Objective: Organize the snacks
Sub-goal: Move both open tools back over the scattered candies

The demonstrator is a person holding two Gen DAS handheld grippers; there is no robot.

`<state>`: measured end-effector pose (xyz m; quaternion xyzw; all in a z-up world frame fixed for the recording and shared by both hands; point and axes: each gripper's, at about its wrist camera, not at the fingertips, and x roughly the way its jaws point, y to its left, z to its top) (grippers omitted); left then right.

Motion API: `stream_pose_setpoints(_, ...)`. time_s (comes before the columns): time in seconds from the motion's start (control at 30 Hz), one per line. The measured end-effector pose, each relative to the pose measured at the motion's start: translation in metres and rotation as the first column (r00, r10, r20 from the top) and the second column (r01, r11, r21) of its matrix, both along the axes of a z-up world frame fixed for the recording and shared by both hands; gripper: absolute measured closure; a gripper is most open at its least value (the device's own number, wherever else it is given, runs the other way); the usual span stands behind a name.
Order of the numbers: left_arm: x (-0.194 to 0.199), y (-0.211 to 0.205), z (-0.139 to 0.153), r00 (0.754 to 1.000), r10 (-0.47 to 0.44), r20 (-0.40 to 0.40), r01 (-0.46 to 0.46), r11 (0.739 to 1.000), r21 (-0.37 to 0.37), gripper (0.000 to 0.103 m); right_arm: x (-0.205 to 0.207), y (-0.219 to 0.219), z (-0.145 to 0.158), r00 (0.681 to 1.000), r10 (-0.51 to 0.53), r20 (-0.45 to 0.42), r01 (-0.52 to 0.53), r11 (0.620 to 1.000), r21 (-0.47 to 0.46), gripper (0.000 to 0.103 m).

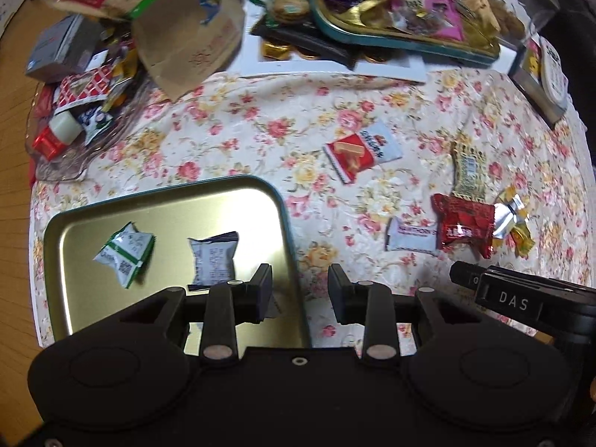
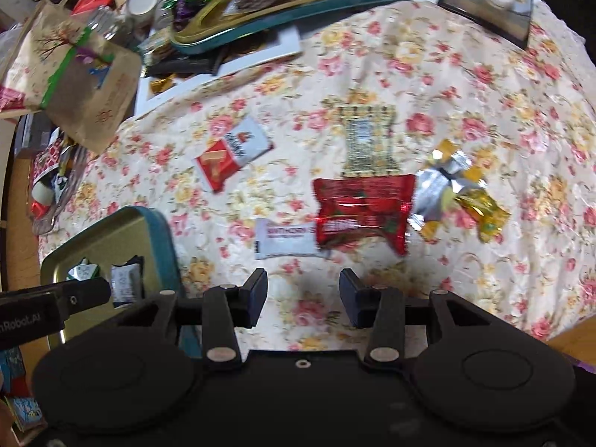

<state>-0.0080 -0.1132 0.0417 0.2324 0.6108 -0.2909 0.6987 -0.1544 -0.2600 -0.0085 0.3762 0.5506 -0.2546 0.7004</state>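
Sorting these loose snacks into the gold tray (image 1: 167, 201) goes best, we judge, one packet at a time, starting with whichever lies nearest it. Both our tools are free: the left gripper (image 1: 300, 290) hangs over the tray's near right rim with jaws parted and nothing between them, and the right gripper (image 2: 303, 294) hovers over bare floral cloth just right of the tray, jaws likewise parted and unladen. Two small packets already lie inside the tray. Right of the tray, the white bar (image 2: 287, 240) is closest, with the red packet (image 2: 363, 210) overlapping its far end; we would take the bar by its free end so the red one is not dragged along. Beyond sit the red-and-white wafer pack (image 2: 232, 158) and the gold patterned wrapper (image 2: 368, 139), with foil sweets (image 2: 452, 195) farthest right of the tray. Motion blur smears most labels, the bar's lettering is partly covered, and the heaps behind the tray are too jumbled for us to itemise.
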Motion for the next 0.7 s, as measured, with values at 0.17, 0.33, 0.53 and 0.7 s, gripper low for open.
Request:
stream_pose_setpoints(0.17,-0.016,-0.022,-0.003,0.999,-0.054,-0.002,0.054,0.998,0.009,0.06,-0.022,-0.021,-0.007,0.998,-0.056,-0.022,0.056,0.998,0.016,0.057)
stream_pose_setpoints(0.33,-0.023,-0.037,-0.006,0.998,-0.069,-0.014,0.069,0.998,0.012,0.06,-0.044,-0.044,-0.009,0.992,-0.119,-0.027,0.12,0.993,0.015,0.057)
stream_pose_setpoints(0.53,-0.025,-0.049,-0.012,0.998,-0.06,-0.036,0.061,0.998,0.022,0.06,-0.072,-0.073,-0.017,0.975,-0.22,-0.036,0.22,0.975,0.022,0.057)
stream_pose_setpoints(0.7,-0.025,-0.058,-0.015,0.997,-0.041,-0.058,0.042,0.999,0.024,0.06,-0.09,-0.093,-0.026,0.949,-0.311,-0.056,0.313,0.949,0.042,0.057)
